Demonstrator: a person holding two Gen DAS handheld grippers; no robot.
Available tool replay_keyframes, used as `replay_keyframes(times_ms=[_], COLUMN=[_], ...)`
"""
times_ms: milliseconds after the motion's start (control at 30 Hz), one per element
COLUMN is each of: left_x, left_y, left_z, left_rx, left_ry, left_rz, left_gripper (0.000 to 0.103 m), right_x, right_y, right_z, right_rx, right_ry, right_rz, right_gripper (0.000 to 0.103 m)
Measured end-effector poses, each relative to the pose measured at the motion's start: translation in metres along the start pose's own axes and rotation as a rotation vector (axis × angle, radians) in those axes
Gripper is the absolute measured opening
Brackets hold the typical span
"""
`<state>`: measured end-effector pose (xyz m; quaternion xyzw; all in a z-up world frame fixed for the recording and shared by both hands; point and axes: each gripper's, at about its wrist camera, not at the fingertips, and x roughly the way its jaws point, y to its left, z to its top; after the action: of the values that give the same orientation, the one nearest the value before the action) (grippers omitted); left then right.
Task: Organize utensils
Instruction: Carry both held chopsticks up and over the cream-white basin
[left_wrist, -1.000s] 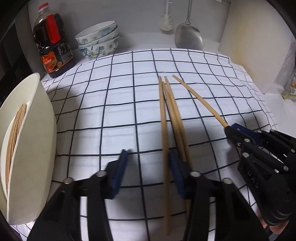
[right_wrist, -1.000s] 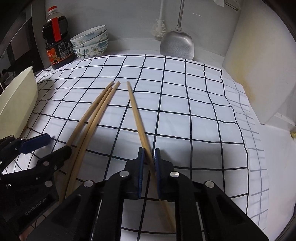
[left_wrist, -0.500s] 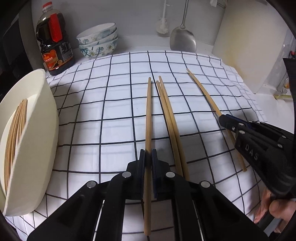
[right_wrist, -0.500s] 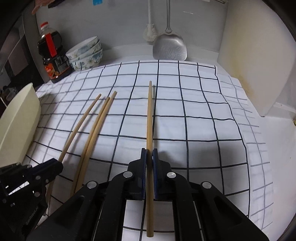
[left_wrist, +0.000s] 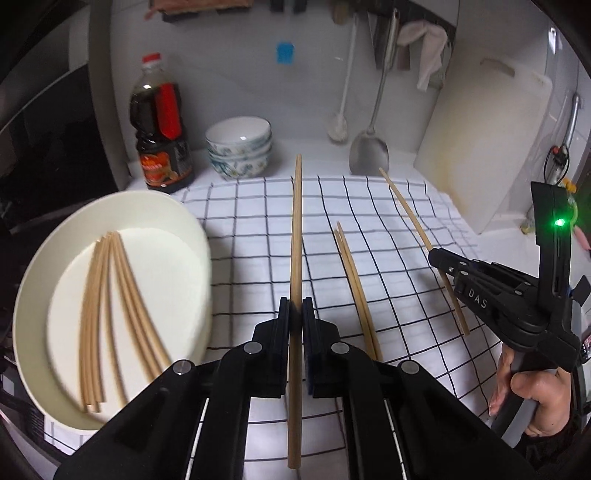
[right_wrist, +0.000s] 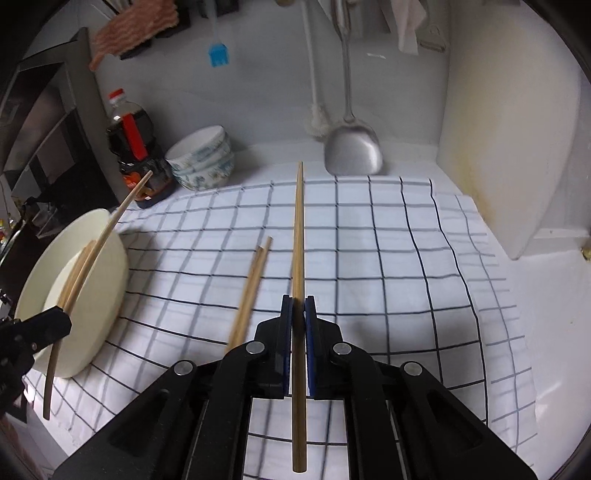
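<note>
Two chopsticks held off checked cloth (left_wrist: 399, 258): one clamped in left gripper (left_wrist: 295, 321), other clamped in right gripper (right_wrist: 298, 317). Pair of chopsticks (left_wrist: 354, 284) left on cloth, lower ends hidden behind gripper. Bundle in white bowl (left_wrist: 184, 236) blurred.

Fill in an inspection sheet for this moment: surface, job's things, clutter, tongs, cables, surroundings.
Surface: checked cloth on a white counter.
Job's things: a pair of chopsticks lies on the cloth; several more lie in the cream bowl.
Clutter: sauce bottle, stacked bowls, spatula, brush, cutting board.
Tongs: left tongs shut on one chopstick; right tongs shut on another chopstick.
Cables: nothing seen.
Surroundings: white wall, hanging cloths.
</note>
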<state>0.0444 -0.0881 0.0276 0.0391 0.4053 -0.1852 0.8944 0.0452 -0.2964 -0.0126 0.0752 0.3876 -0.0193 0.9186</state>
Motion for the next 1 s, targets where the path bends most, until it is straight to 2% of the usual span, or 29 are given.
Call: replay_keyframes(times_ms=[167, 367, 767, 1000], left_x=[-0.031, -0.052, -0.050, -0.030], left_y=[0.038, 0.094, 0.177, 0.203], left_z=[0.000, -0.003, -0.011, -0.013], left_rx=[-0.021, -0.073, -0.189, -0.232], left_ry=[-0.043, -0.070, -0.070, -0.029], left_rz=[0.011, 0.060, 0.080, 0.086], left_gripper=[0.007, 0.007, 0.007, 0.007], right_x=[-0.022, -0.018, 0.004, 0.031], right_y=[0.034, 0.088, 0.206, 0.248], right_z=[0.004, 0.008, 0.026, 0.028], right_rx=[-0.026, -0.053, -0.141, -0.166], right_ry=[-0.057, -0.053, -0.005, 0.062], right_rz=[0.066, 0.144, 0.279, 0.326], right_gripper=[0.006, 0.006, 0.006, 0.006])
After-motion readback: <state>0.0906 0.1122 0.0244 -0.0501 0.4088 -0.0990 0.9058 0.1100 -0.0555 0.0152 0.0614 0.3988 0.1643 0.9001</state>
